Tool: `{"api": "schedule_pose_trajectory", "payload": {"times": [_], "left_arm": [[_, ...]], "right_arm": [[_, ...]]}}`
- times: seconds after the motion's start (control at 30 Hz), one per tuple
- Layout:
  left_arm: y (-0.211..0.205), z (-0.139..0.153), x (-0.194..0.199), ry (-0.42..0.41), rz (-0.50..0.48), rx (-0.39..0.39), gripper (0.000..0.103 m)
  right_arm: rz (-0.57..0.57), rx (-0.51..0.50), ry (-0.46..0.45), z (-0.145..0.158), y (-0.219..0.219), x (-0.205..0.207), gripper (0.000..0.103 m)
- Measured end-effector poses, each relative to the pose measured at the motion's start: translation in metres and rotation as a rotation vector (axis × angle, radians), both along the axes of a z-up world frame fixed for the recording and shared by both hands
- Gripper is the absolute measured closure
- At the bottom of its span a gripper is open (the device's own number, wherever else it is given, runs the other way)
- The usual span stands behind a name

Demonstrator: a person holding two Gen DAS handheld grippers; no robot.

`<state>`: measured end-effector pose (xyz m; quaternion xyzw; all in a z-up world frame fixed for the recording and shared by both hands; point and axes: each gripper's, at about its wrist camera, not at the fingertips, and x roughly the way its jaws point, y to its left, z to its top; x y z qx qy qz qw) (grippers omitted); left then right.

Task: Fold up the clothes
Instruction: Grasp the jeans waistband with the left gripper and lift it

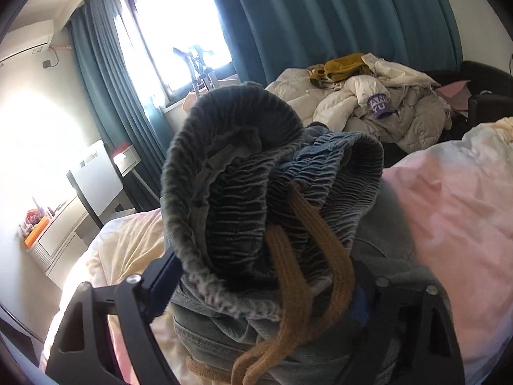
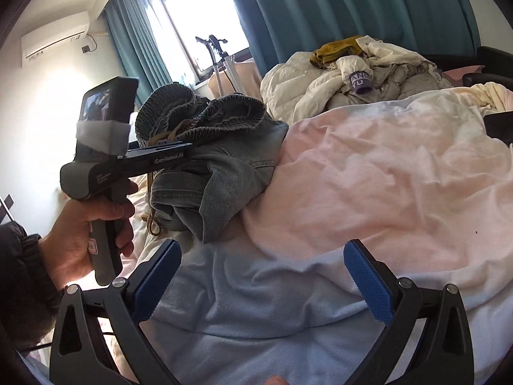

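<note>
it was a home bedroom: a bed (image 2: 368, 173) with rumpled pink and cream bedding filled the room, teal curtains (image 2: 320, 9) framed a bright window (image 2: 198, 6), an air conditioner (image 2: 54, 40) hung high on the wall, and jackets (image 2: 362, 77) lay heaped at the bed's far edge.

**Bundled jeans held above the bed**

The right gripper (image 2: 261, 284) hangs with its blue-padded jaws spread wide and nothing between them, over a pale blue sheet (image 2: 243, 301); beyond lies a rumpled pink-and-white duvet (image 2: 378, 173); at left a hand (image 2: 80, 234) grasps the left gripper (image 2: 184, 147), whose fingers clamp a bunched pair of grey-blue jeans (image 2: 218, 166), elastic waistband up, a tan drawstring (image 2: 152, 208) dangling; a heap of pale jackets (image 2: 352, 77) sits before teal curtains (image 2: 336, 9).
</note>
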<state>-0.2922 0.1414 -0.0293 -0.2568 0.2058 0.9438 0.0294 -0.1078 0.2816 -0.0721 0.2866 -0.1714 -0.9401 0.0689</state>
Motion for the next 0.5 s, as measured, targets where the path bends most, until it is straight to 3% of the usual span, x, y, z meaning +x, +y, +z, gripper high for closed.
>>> {"api": "schedule_pose_trajectory", "payload": {"times": [0.07, 0.13, 0.33, 0.5], "left_arm": [[0.0, 0.007, 0.002, 0.014, -0.003, 0.0, 0.039], [-0.005, 0.022, 0.007, 0.017, -0.001, 0.037, 0.063], [-0.014, 0.074, 0.034, 0.039, -0.027, 0.121, 0.075], [-0.014, 0.131, 0.081, 0.086, -0.092, 0.165, 0.077]], "right_arm": [[0.014, 0.021, 0.014, 0.0, -0.005, 0.0, 0.0], [0.025, 0.042, 0.028, 0.0, -0.01, 0.0, 0.0], [0.027, 0.051, 0.067, 0.009, -0.012, 0.006, 0.0], [0.009, 0.044, 0.107, 0.023, -0.005, 0.015, 0.0]]}}
